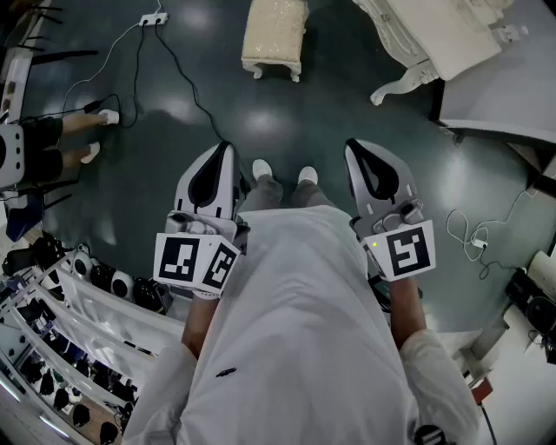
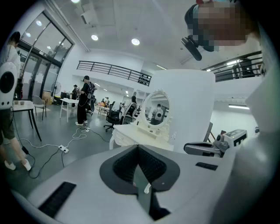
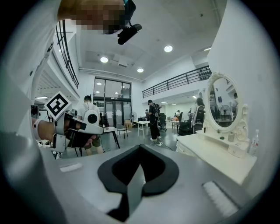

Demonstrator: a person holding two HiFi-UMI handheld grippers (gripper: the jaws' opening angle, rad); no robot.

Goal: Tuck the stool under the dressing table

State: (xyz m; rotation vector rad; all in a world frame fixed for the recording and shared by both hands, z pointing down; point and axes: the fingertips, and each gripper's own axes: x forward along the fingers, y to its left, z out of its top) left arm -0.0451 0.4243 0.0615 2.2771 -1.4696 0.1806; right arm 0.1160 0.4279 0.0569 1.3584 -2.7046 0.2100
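Left tongs (image 2: 139, 148) right under the lens: pressed together, nothing pinched. Right tongs (image 3: 139, 151) the same, flat shut and empty. From the head view they sit side by side in front of the person, noses a little down, with the person's white shoes (image 1: 261, 168) on the floor between them.

Each gripper view catches its partner. The left gripper view has the right tongs just off to its right. The right gripper view has the left tongs at its left, marker cube up.

Only the head view finds the stool (image 1: 274, 35). It is cream and cushioned, straight ahead of both tongs and well apart from them, with bare dark floor (image 1: 287, 113) in between. The dressing table (image 1: 434, 35) stands ahead and to the right of the right tongs, one curved white leg showing. The stool is off to its left, apart from it, not tucked under.

The gripper views add what the head view misses: an oval mirror (image 3: 223, 103) upright on the worktop, with small bottles (image 3: 251, 142) beside it.

Now the edges. A black cable (image 1: 182, 87) runs from a power strip (image 1: 154, 18) down to just ahead of the left tongs, left of the lane to the stool. A white cable (image 1: 473, 235) coils on the floor right of the right tongs. A rack of gear (image 1: 87, 295) crowds the left tongs' outer side. Another person's feet (image 1: 95, 117) show further left.
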